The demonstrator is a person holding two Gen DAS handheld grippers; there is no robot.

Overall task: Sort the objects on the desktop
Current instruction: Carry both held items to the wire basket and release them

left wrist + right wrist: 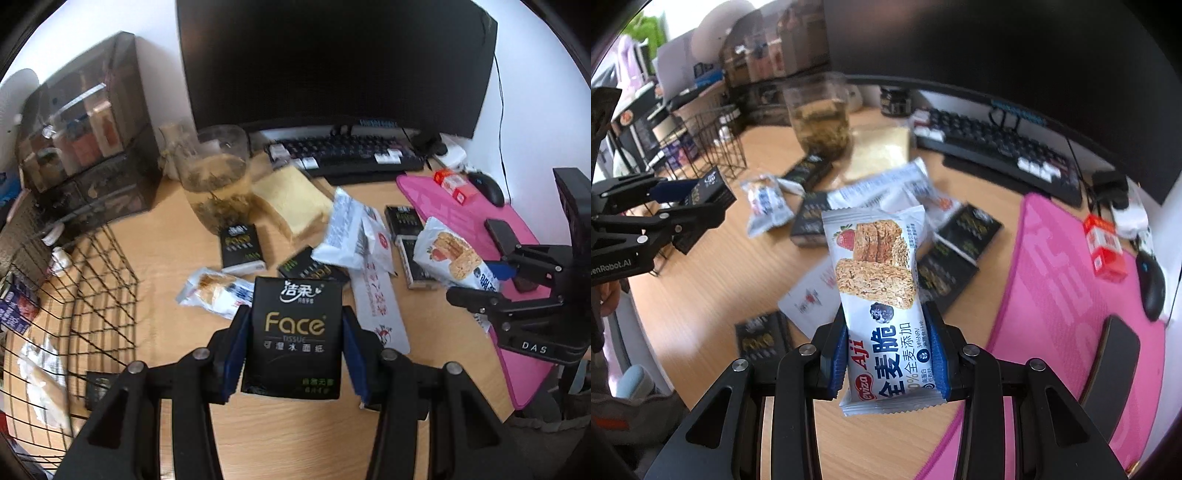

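My left gripper (pixel 293 354) is shut on a black Face tissue pack (pixel 295 332) and holds it above the wooden desk (pixel 155 251). It also shows in the right wrist view (pixel 698 199) at the left, near the wire basket (pixel 713 147). My right gripper (pixel 888 354) is shut on a white cereal-bar snack packet (pixel 879 280), raised over the desk; it shows in the left wrist view (pixel 491 280) with the packet (pixel 447 254). Several more black tissue packs (pixel 242 245) and snack packets (pixel 212 291) lie scattered mid-desk.
A black wire basket (pixel 92 295) stands at the left. A glass jar of tea (pixel 216 181), a bread slice (pixel 291 203), a keyboard (pixel 347 155), a monitor (pixel 332 62), a pink mat (pixel 461 221) with a mouse (pixel 489 188) and a red box (pixel 454 184), and a dark organizer (pixel 85 122) surround the pile.
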